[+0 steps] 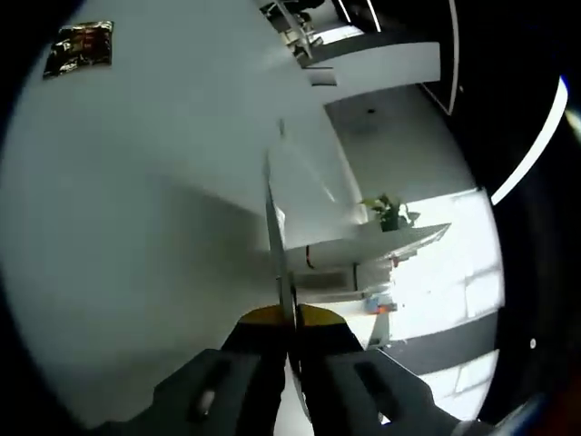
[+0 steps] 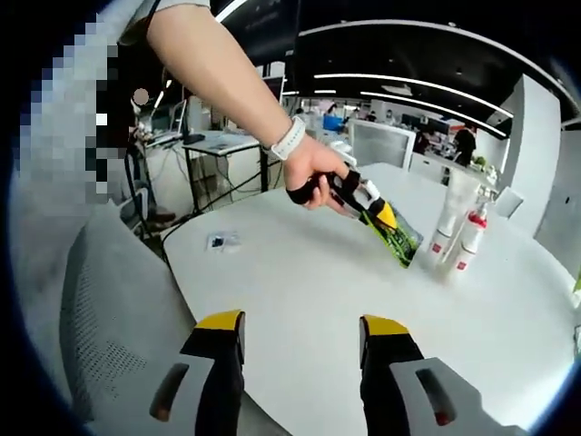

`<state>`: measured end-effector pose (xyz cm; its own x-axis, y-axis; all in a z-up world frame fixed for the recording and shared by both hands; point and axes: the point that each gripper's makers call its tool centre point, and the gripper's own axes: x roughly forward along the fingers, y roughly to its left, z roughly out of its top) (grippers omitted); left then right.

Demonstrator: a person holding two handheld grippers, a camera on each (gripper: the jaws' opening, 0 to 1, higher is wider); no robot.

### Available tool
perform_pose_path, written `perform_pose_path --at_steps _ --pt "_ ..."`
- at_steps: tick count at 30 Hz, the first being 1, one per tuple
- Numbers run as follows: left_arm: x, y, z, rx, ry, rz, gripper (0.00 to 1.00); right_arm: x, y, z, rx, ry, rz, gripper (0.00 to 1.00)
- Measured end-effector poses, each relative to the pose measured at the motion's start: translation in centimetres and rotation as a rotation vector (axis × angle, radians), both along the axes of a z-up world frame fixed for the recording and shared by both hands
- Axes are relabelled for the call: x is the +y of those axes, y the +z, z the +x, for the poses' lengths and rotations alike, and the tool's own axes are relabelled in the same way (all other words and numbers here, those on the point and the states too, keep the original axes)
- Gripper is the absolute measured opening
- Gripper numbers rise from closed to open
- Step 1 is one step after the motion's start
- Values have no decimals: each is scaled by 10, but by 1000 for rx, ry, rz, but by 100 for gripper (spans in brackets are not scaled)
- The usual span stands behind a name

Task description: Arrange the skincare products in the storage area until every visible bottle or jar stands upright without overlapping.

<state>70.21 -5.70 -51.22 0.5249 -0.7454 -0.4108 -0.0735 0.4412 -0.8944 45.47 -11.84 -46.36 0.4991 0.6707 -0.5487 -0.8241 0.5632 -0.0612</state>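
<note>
In the right gripper view a hand holds my left gripper (image 2: 385,218) over the white round table (image 2: 300,272), shut on a green sachet (image 2: 400,239) that hangs down to the right. Just right of it, two white bottles (image 2: 447,218) (image 2: 470,238) with red marks stand upright and close together. In the left gripper view the same sachet (image 1: 275,236) shows edge-on as a thin sheet rising from my left gripper (image 1: 291,318), whose jaws are pressed together. My right gripper (image 2: 302,325) is open with nothing between its jaws, near the table's front edge.
A small dark packet (image 2: 221,241) lies flat on the table to the left; a dark packet (image 1: 80,47) also lies at the top left in the left gripper view. A grey mesh chair (image 2: 100,309) stands at the table's near left. Desks and a plant (image 1: 388,211) stand beyond.
</note>
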Motion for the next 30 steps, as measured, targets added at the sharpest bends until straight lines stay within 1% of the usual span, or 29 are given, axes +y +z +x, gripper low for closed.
perform_pose_path --at_steps 5,8,13,15,19,21,23,27,30 --pt "-4 -7 5 22 -4 11 0 0 -2 0 8 1 -3 47" --pt "-5 -9 10 23 -5 21 0 -1 -3 0 11 -1 -5 47" --pt "-7 -16 12 24 -33 81 0 -1 -4 0 14 -1 -7 47" --pt "-8 -16 12 30 -35 81 0 -1 -4 -1 14 2 -10 47" --pt "-8 -13 17 26 -24 77 1 -1 -4 0 16 0 -10 46" --pt "-6 -13 20 30 -3 88 4 -1 -4 0 16 -3 -11 46" --pt "-6 -12 22 30 1 93 7 -1 -4 0 15 -1 -11 46" --pt "-4 -14 20 26 -16 135 16 -1 -4 0 12 0 -13 46" --pt "-1 -15 20 19 -17 160 20 -1 -4 0 10 1 -15 45"
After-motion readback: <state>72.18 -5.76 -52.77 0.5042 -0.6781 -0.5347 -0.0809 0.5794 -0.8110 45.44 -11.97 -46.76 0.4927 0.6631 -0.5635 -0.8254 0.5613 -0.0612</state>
